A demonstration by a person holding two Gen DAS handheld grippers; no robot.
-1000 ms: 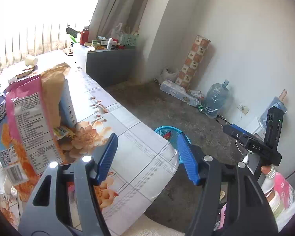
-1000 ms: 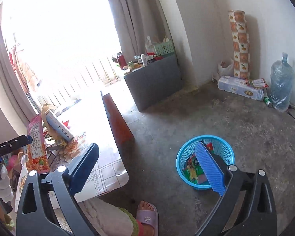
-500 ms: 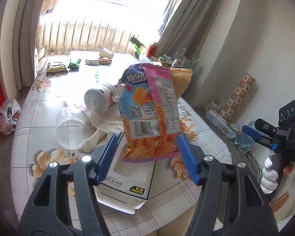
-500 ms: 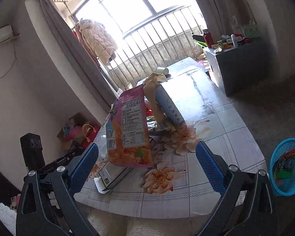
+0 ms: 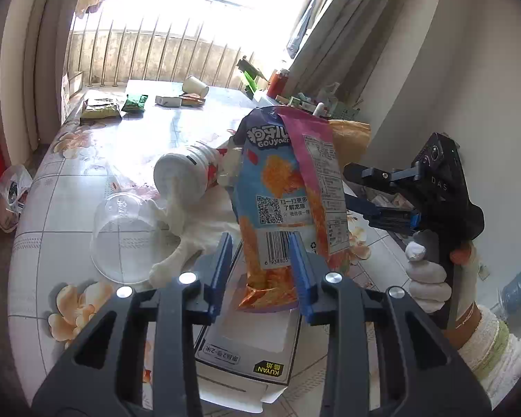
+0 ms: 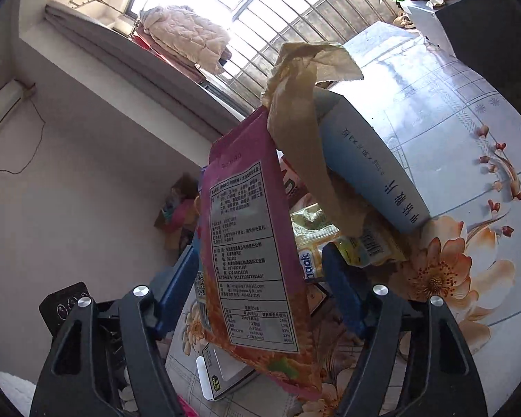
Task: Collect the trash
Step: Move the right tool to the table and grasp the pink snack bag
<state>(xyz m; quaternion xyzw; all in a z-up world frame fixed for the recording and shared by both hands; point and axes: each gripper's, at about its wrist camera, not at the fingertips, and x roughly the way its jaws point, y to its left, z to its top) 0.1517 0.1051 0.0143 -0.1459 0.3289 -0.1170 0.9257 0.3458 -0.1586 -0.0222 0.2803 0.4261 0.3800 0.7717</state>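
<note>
Left wrist, snack bag (image 5: pixel 288 191) upright between closing left tool (image 5: pixel 260 271)

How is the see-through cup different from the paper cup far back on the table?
The clear plastic cup is transparent and lies close to the left gripper; the paper cup is opaque white and sits at the table's far end. The clear cup looks much bigger, mostly from nearness. Both lie tipped on their sides.
</note>
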